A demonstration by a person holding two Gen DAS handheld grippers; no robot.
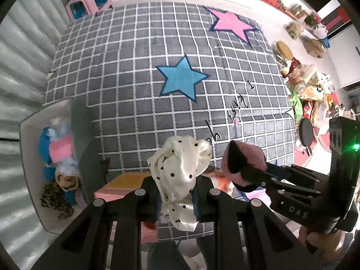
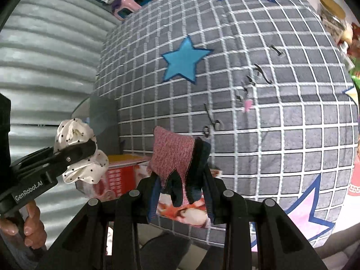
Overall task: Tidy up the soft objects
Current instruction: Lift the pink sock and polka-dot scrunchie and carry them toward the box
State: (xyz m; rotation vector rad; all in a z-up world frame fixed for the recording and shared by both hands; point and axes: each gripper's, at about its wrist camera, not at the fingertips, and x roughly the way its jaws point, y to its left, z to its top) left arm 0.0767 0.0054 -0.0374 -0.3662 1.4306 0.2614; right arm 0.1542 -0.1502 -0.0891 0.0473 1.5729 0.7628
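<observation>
Cream satin dotted with black, a scrunchie hangs pinched between the pads of our left gripper, lifted clear above the grey checked rug. Just beside it, our right gripper clamps a pink knit sock with a black toe; the sock stands up out of the jaws. Each gripper shows in the other's camera, and the two are close together but apart. Fingers of a hand wrap the left gripper's handle. Below them lies a pink-and-yellow carton. To the left, a white bin holds a jumble of blue, pink, tan and camouflage cloth. A blue star marks the rug's middle.
</observation>
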